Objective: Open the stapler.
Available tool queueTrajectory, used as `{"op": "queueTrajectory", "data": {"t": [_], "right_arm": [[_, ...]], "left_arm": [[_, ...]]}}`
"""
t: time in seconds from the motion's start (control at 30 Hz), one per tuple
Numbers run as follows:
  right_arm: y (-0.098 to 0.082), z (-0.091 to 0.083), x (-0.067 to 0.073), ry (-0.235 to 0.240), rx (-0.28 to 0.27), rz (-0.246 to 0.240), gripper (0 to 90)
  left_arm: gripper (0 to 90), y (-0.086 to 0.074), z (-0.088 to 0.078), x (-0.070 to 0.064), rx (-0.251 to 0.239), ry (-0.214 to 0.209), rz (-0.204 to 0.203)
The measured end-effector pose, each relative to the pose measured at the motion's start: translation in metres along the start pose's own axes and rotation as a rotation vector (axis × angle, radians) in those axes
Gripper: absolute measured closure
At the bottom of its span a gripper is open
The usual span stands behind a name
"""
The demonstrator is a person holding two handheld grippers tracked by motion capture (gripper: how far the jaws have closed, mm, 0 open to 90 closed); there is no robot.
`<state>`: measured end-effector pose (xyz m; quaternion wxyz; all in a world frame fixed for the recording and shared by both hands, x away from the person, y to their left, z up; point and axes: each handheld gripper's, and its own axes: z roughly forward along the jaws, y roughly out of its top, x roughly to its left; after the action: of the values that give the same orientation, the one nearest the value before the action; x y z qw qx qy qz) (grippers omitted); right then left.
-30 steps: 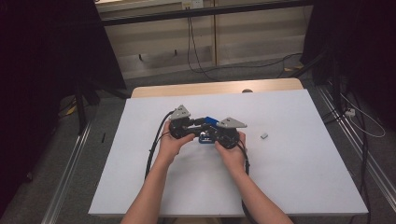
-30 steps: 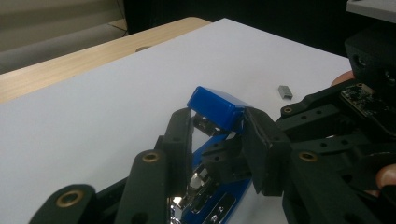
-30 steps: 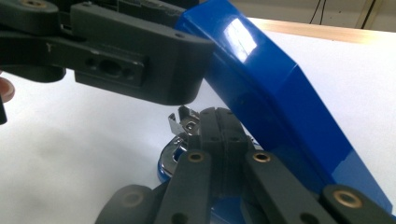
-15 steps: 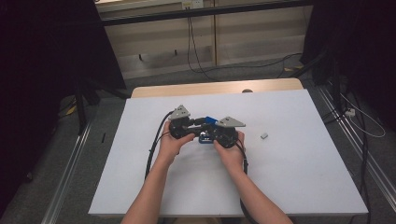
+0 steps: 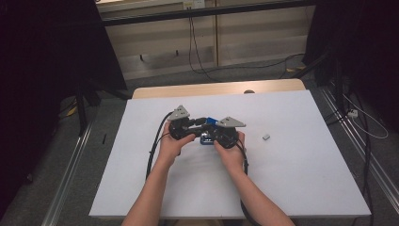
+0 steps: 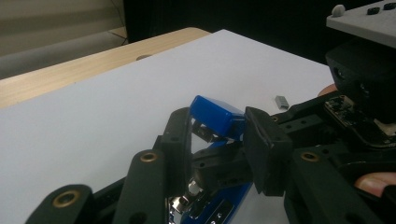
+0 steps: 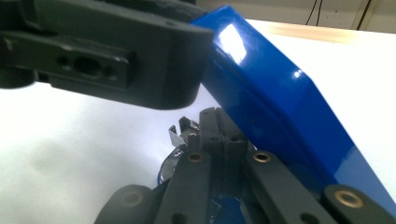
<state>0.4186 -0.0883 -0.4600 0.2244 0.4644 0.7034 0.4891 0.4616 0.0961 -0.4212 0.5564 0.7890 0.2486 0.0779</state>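
A blue stapler (image 5: 210, 123) is held open above the middle of the white table (image 5: 291, 179). My left gripper (image 5: 199, 123) (image 6: 218, 133) is shut on the front end of its raised blue lid (image 6: 215, 115), one jaw on each side. My right gripper (image 5: 207, 133) (image 7: 217, 122) has its jaws pressed together and reaches in under the lid (image 7: 275, 102), right beside the metal staple channel (image 7: 179, 135). I cannot tell whether anything thin sits between those jaws. The stapler's base (image 6: 219, 212) shows low in the left gripper view.
A small grey block of staples (image 5: 267, 137) (image 6: 281, 101) lies on the table to the right of the hands. A wooden strip (image 5: 216, 88) runs along the table's far edge. Cables (image 5: 155, 146) trail from the left gripper towards the person.
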Motion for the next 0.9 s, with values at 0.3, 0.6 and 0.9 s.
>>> {"op": "queueTrajectory", "data": {"t": [0.3, 0.6, 0.9], "right_arm": [[-0.002, -0.002, -0.001, -0.024, -0.011, 0.009, 90.0], [-0.002, -0.001, 0.001, -0.028, -0.006, -0.010, 90.0], [-0.002, -0.001, 0.001, -0.022, -0.005, -0.014, 90.0]], "left_arm": [[64.0, -0.004, -0.012, 0.015, -0.012, 0.039, -0.054], [86.7, -0.025, 0.005, 0.017, 0.091, 0.066, -0.060], [90.0, -0.027, 0.008, 0.015, 0.106, 0.045, -0.046]]}}
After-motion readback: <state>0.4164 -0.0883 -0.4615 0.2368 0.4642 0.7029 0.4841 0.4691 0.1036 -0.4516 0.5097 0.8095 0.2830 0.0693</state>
